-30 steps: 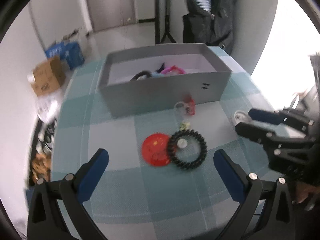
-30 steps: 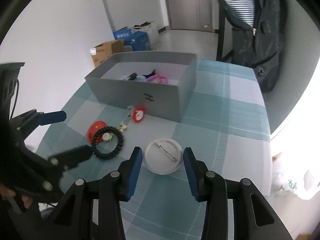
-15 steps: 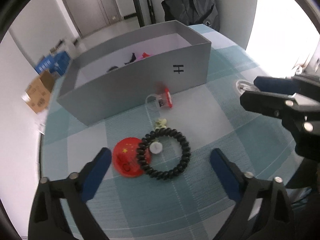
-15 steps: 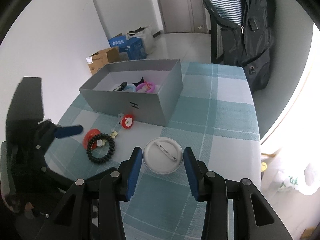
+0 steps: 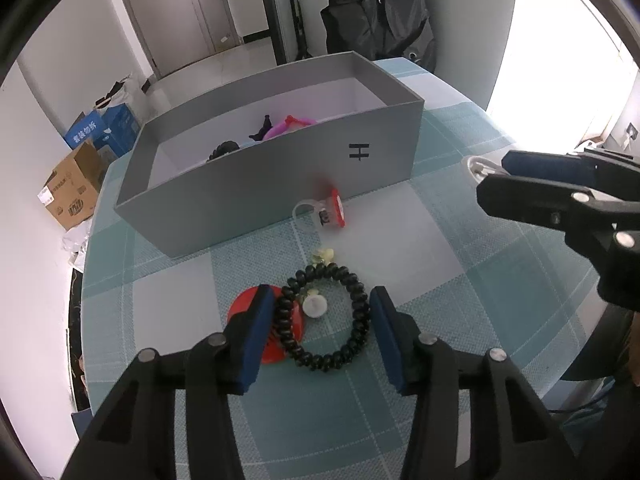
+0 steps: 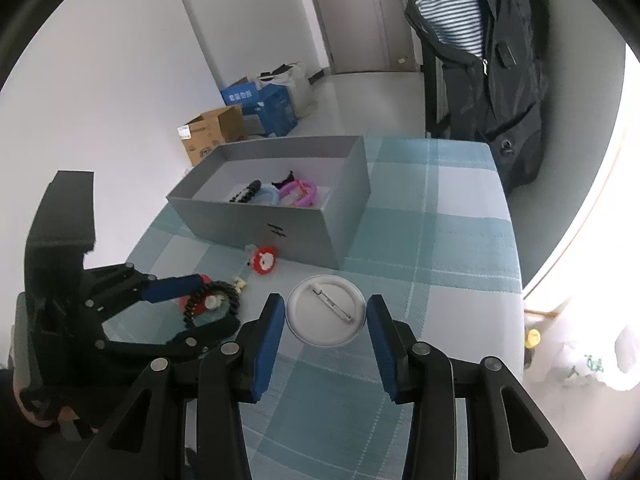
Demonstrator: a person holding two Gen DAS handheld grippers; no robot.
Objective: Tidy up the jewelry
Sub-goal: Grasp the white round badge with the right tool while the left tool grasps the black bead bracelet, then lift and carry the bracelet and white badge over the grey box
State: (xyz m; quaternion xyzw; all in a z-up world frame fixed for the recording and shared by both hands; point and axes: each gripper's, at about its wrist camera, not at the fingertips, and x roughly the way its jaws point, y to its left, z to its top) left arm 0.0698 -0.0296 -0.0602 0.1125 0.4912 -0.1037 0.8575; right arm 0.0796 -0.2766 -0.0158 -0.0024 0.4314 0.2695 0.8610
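Observation:
A black coiled hair tie (image 5: 326, 322) lies on the checked tablecloth, partly over a red round badge (image 5: 276, 328). My left gripper (image 5: 322, 312) is open with its blue pads on either side of the hair tie, close to it. A white round pin badge (image 6: 326, 316) lies face down between the pads of my right gripper (image 6: 326, 316), which is open and close around it. A red charm on a clear ring (image 5: 330, 210) lies in front of the grey box (image 5: 240, 196), which holds several hair ties and bracelets (image 6: 280, 196).
A small yellowish charm (image 5: 323, 256) lies beside the hair tie. Cardboard and blue boxes (image 6: 236, 124) stand on the floor beyond the table. A dark jacket (image 6: 492, 60) hangs behind the table's far right corner. The table's right edge (image 6: 520, 280) is near.
My left gripper has moved forward and narrowed its jaws around the black hair tie. The right gripper has stayed around the white badge.

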